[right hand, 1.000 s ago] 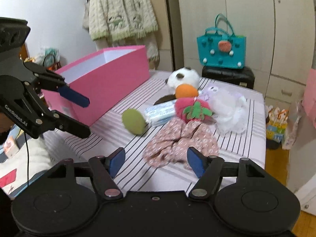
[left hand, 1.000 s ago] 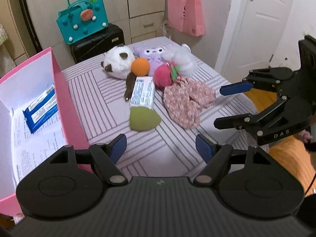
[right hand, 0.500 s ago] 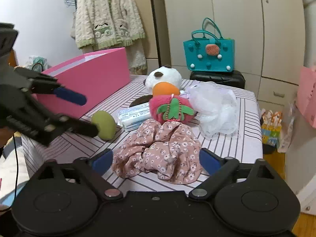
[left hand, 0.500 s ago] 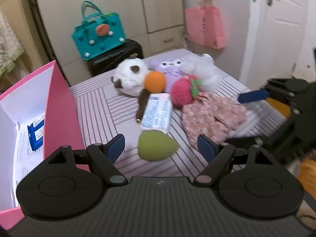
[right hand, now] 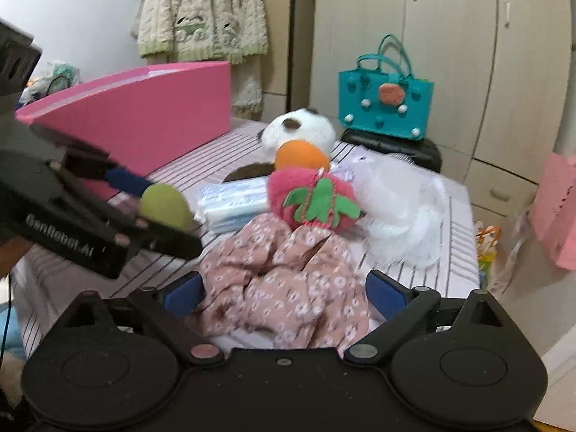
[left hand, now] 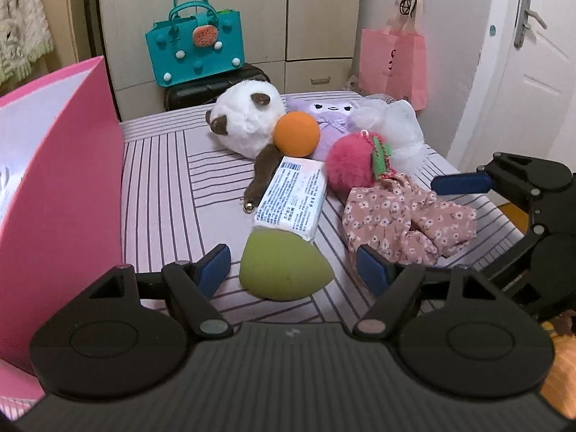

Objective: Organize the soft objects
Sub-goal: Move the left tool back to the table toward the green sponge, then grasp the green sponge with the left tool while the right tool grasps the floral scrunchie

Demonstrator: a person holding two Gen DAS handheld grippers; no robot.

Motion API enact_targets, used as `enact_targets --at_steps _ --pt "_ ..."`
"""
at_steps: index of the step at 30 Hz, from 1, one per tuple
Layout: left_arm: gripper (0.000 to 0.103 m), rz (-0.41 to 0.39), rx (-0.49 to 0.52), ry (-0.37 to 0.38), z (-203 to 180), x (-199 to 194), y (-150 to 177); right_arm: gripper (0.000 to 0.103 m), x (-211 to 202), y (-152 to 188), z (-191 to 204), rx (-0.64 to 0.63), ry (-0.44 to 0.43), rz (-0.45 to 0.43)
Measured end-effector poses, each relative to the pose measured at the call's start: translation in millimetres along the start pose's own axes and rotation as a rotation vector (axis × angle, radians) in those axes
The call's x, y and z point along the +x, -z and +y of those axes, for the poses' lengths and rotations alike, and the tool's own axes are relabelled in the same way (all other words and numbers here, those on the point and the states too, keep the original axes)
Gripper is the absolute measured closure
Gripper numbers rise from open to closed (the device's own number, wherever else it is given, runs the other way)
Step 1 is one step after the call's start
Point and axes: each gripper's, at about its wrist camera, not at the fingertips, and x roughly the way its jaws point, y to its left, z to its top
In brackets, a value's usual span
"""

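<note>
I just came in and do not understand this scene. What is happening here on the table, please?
A person is sorting soft things on a striped table with two handheld grippers. The left gripper is open around a green egg-shaped sponge, which lies between its fingers, not yet squeezed; its fingers have just been closing. The right gripper, just opened wide, straddles the near end of a floral cloth. Nothing is lifted yet. A pink box stands at the left.

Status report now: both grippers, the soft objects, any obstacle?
Left gripper open, jaws just narrowing around green sponge, pads not pressing. Right gripper open wide over floral cloth. Tissue pack touches sponge's far side.
</note>
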Motion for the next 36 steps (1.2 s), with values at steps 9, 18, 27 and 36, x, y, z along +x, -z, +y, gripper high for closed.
enact_targets --at_steps 9,18,27,36 --pt "0.045 -0.031 0.004 -0.032 -2.2 2.9 9.1 0.007 12.4 -4.3 0.2 0.029 -0.017 0.022" --pt "0.052 -0.034 0.023 -0.030 -4.0 6.3 7.1 0.013 7.1 2.1 6.9 0.094 0.028 0.004" --pt "0.058 -0.036 -0.028 -0.045 -2.8 3.4 8.1 0.060 -1.2 5.7 5.9 0.120 0.053 -0.019" --pt "0.058 -0.037 -0.028 -0.063 -6.1 -11.9 12.1 0.083 -9.6 6.4 11.0 0.153 0.125 -0.055"
